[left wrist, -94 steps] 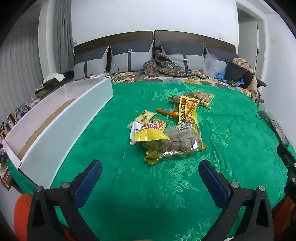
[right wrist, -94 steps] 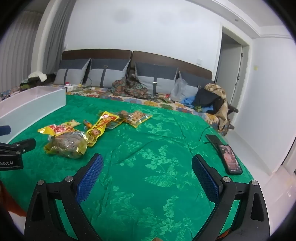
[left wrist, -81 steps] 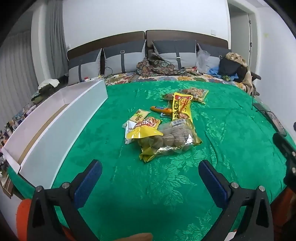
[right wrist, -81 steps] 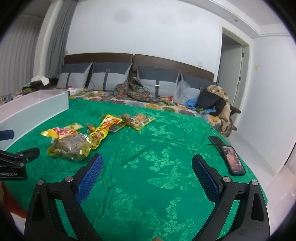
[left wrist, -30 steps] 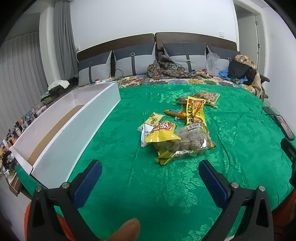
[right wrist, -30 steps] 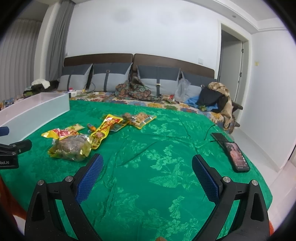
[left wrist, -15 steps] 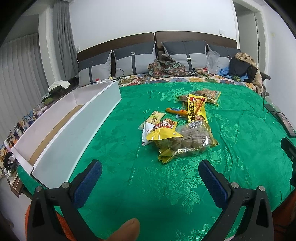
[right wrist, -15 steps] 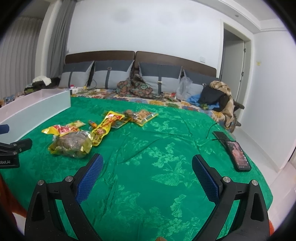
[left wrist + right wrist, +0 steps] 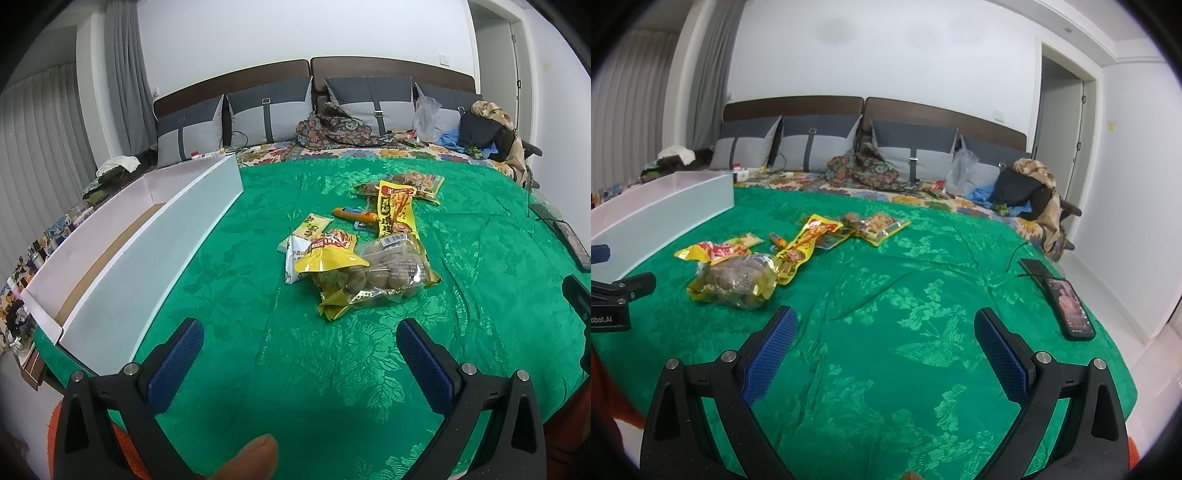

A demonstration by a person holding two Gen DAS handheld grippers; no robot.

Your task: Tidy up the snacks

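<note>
Several snack packets lie in a cluster on the green bedspread. Nearest is a clear bag of brown round snacks with a yellow and red packet on it. Behind lie a long yellow packet, an orange stick and a clear bag of nuts. A long white box stands open at the left. My left gripper is open and empty, short of the cluster. My right gripper is open and empty, right of the snacks.
A phone and a dark device on a cable lie at the bed's right edge. Grey pillows, a patterned cloth and a pile of clothes line the headboard. Clutter sits beyond the box at left.
Both views shifted only slightly. The snacks now sit a little nearer the left gripper's view centre. Nothing was grasped or moved.
</note>
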